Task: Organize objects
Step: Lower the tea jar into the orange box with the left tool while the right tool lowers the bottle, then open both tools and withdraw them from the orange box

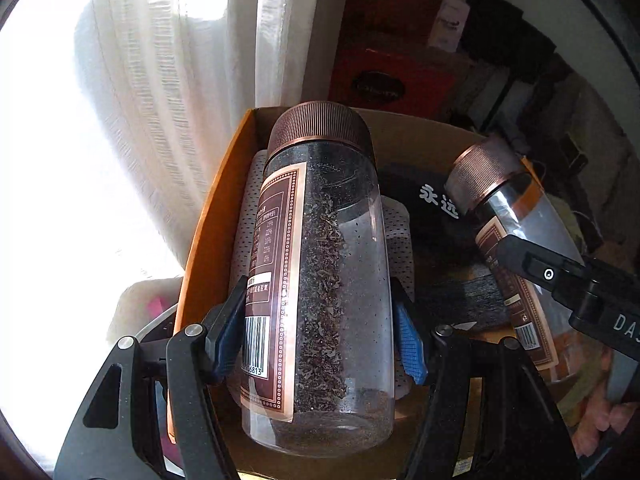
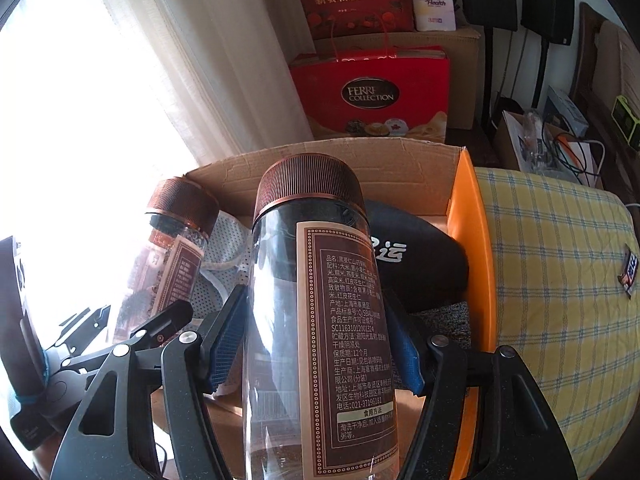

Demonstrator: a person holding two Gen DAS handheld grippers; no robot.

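My left gripper (image 1: pixel 320 320) is shut on a clear plastic jar (image 1: pixel 320 280) with a copper ribbed lid, a brown label and dark grains inside. It hangs over an open cardboard box (image 1: pixel 208 232) with orange sides. My right gripper (image 2: pixel 316 344) is shut on a second, nearly empty jar (image 2: pixel 340 320) of the same kind, also over the box (image 2: pixel 472 240). Each view shows the other jar to the side: the right-hand jar (image 1: pixel 516 240) and the left-hand jar (image 2: pixel 176 248). The box holds a white mesh cloth (image 1: pixel 400 248) and a black cloth with white characters (image 2: pixel 420 264).
White curtains (image 2: pixel 180 60) and a bright window are at the left. Red gift boxes (image 2: pixel 372 92) stand stacked behind the box. A yellow checked cushion (image 2: pixel 560 272) lies right of the box, with a small packet (image 2: pixel 628 276) on it. Cables and clutter are at the far right.
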